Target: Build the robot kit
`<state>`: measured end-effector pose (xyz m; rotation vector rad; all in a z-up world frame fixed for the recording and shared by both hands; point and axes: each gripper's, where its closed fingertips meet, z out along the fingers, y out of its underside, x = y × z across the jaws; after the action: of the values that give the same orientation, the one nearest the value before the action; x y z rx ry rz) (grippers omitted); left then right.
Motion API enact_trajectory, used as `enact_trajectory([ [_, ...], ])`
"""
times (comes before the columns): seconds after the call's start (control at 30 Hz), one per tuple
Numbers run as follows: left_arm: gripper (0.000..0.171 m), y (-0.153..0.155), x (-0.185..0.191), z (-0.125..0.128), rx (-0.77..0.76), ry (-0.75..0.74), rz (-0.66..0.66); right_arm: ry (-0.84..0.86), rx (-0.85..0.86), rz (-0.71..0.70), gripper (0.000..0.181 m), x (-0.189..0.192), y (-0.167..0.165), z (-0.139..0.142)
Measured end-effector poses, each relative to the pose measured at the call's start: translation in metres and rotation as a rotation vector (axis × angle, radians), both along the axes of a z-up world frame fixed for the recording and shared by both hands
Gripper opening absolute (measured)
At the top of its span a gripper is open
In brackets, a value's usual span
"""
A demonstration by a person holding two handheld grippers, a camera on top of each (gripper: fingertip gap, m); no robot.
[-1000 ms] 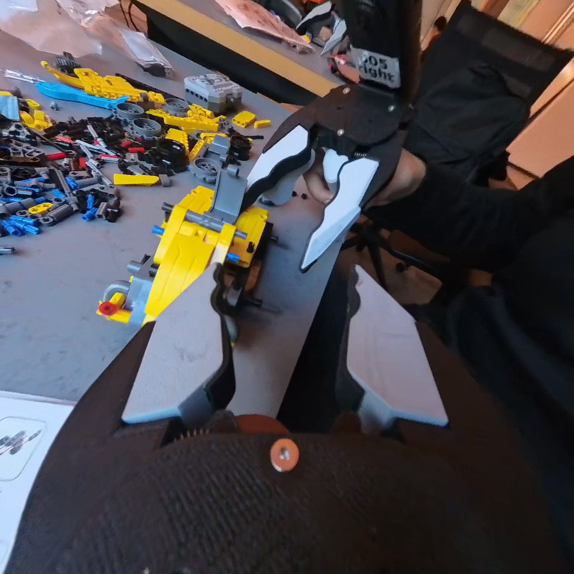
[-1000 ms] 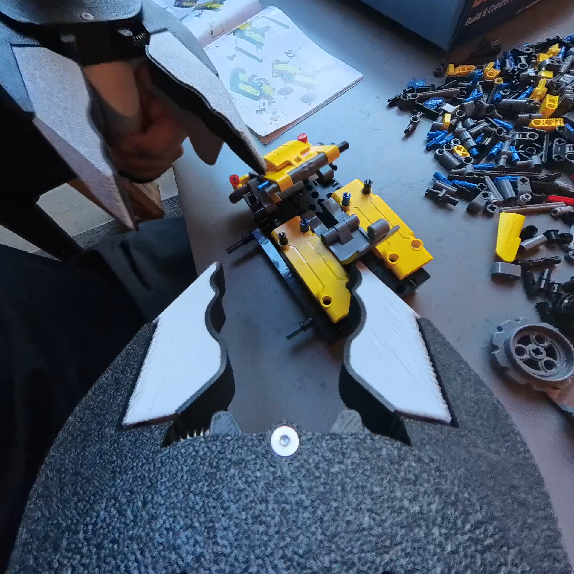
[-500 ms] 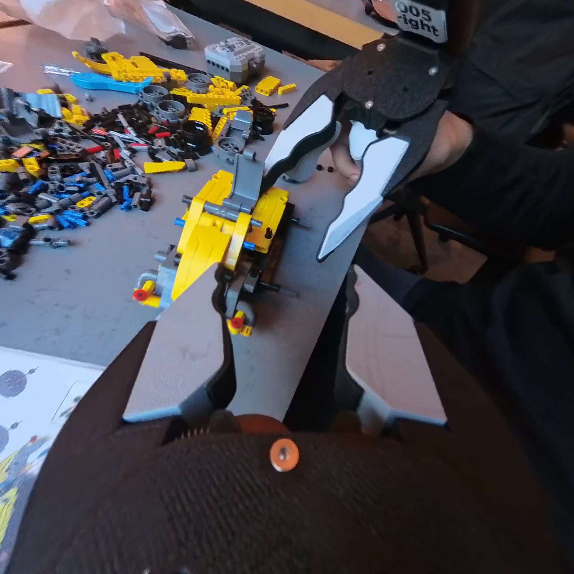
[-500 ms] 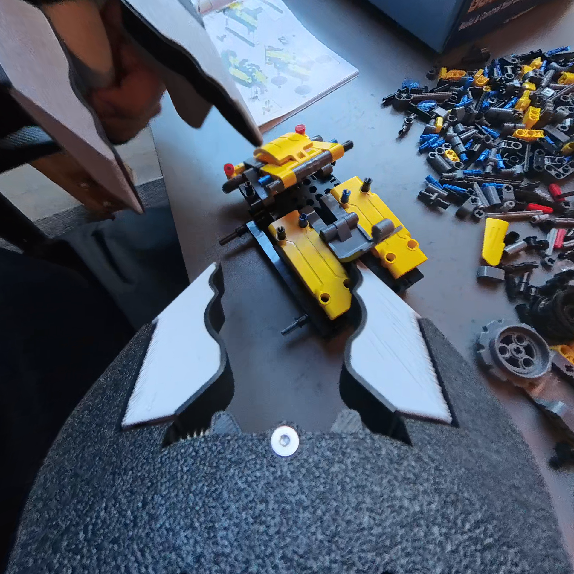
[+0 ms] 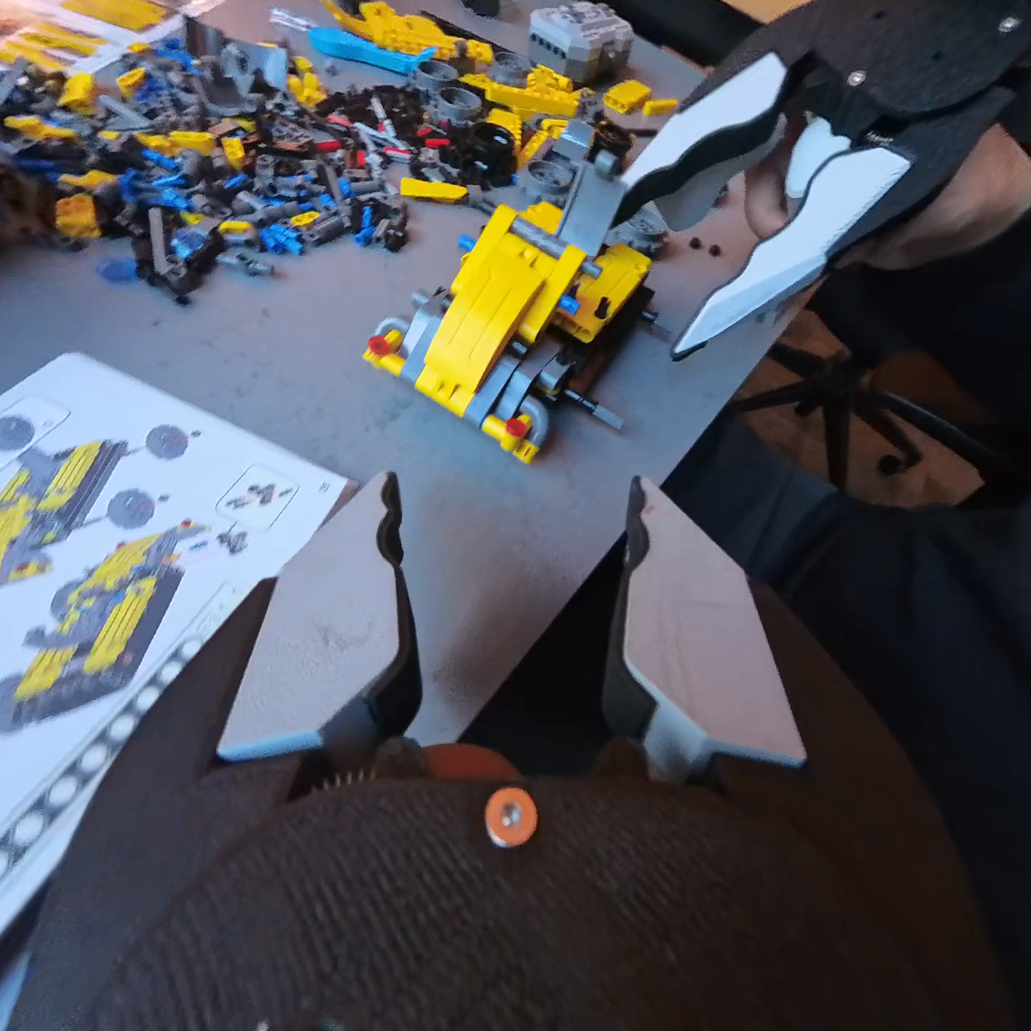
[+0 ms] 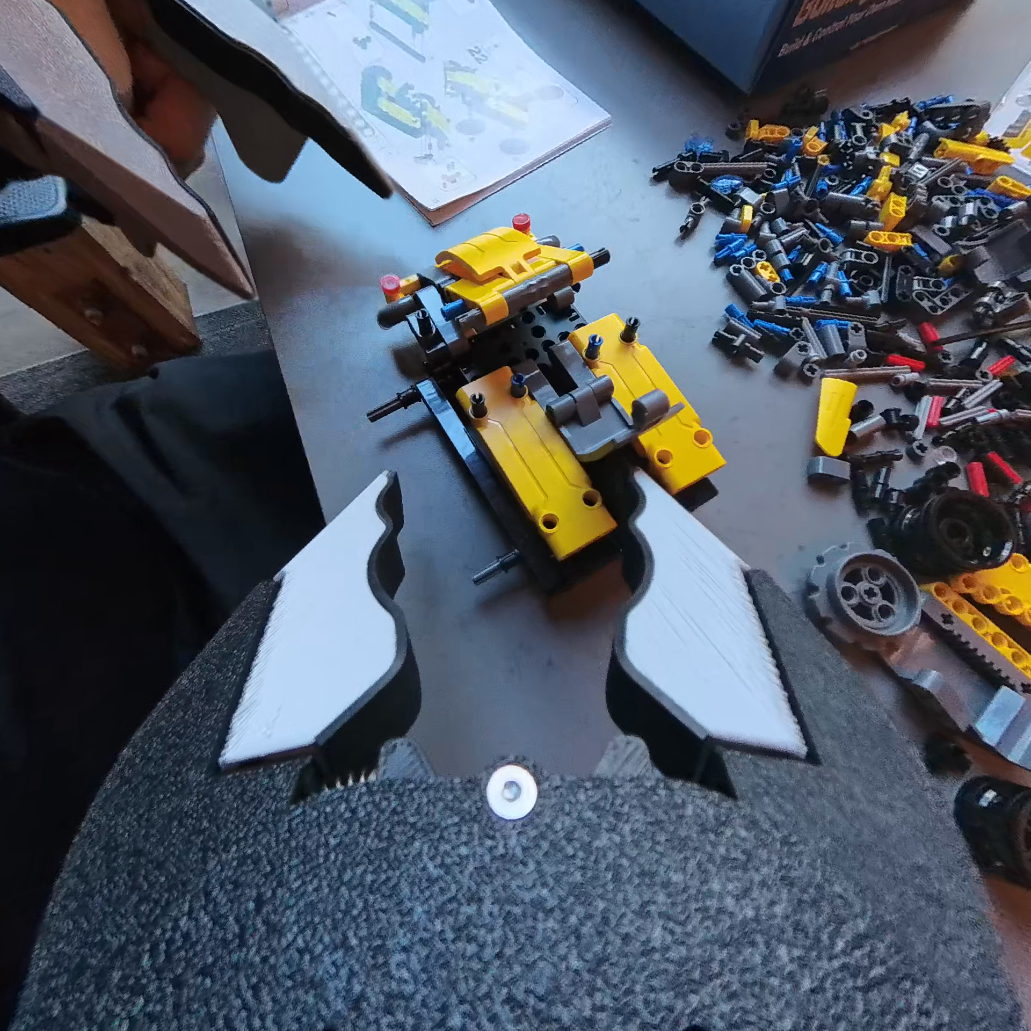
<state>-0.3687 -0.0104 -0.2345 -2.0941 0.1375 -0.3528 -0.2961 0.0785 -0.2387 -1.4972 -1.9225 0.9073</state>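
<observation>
Grey table (image 5: 234, 312) underfoot of everything, edge running diagonally through the right of the left wrist view, with a dark chair base (image 5: 848, 401) on the floor beyond it. Near that edge, at centre frame in both views, sits a half-built yellow and black brick vehicle (image 5: 502, 312), flat on the table, with red studs at its front corners and black pins sticking out of its side. Spread wide, empty, hangs the left gripper (image 5: 513, 482) over bare table at lower centre, apart from the vehicle's front and touching nothing. Just beside its left finger, at lower left, lies an open instruction booklet (image 5: 139, 530). Likewise parted and gripping nothing is the right gripper (image 6: 513, 480), held in a hand (image 5: 948, 212) at upper right of the left wrist view. Reaches over the vehicle's rear, one fingertip against or just beside a raised grey panel (image 5: 591, 206); cannot tell for certain whether touching, though the two look in contact. Other finger off to the side, over bare table by the edge. Across the top of the left wrist view sprawls a heap of loose pieces (image 5: 251, 156) in blue, black, grey and yellow, with a grey block (image 5: 580, 39) at its far end. Along the right of the right wrist view: a yellow wedge (image 6: 834, 415), a grey wheel hub (image 6: 870, 597), a black tyre (image 6: 971, 530), and at upper right the corner of a dark blue box (image 6: 809, 33).
</observation>
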Motion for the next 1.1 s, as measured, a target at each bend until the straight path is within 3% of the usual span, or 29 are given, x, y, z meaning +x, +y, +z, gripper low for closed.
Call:
enact_trajectory([
  [0.23, 0.08, -0.015, -0.021, -0.004, 0.043, 0.032, 0.145, -0.008, 0.001, -0.011, 0.086, -0.004, 0.0, -0.002],
  [0.7, 0.078, -0.011, -0.013, 0.002, 0.207, 0.03, 0.132, -0.043, 0.069, -0.011, 0.096, -0.025, -0.001, -0.01],
  [1.1, 0.08, -0.009, -0.014, 0.004, 0.242, 0.033, 0.131, -0.009, 0.078, 0.008, 0.09, -0.021, -0.001, -0.009],
])
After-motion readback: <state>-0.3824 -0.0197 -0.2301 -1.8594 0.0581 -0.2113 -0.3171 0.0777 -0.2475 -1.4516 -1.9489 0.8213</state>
